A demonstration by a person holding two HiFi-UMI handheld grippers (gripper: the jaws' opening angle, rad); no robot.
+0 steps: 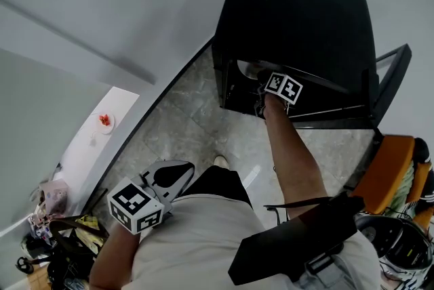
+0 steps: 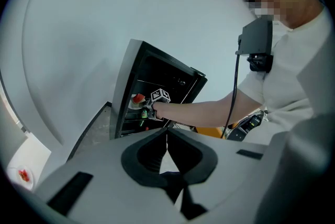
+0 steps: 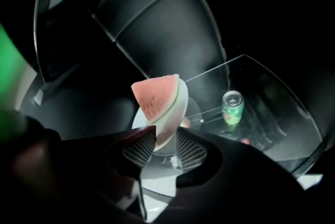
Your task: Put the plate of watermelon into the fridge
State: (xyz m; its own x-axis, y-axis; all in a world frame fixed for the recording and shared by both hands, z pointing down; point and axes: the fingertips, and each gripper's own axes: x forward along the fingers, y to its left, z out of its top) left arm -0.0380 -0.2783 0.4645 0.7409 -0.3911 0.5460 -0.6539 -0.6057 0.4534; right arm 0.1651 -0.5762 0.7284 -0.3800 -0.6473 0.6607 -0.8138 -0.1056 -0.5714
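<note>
Right gripper (image 3: 166, 137) jaws apart; plate (image 3: 192, 109) of watermelon (image 3: 157, 98) between them

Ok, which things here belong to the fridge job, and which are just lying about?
Job: fridge, door open; plate of watermelon inside it; right gripper, jaws apart, the plate's edge between them.
Lying about: green can in the fridge; small plate of red food on the white counter; orange chair; bags; left gripper, shut, empty.
</note>
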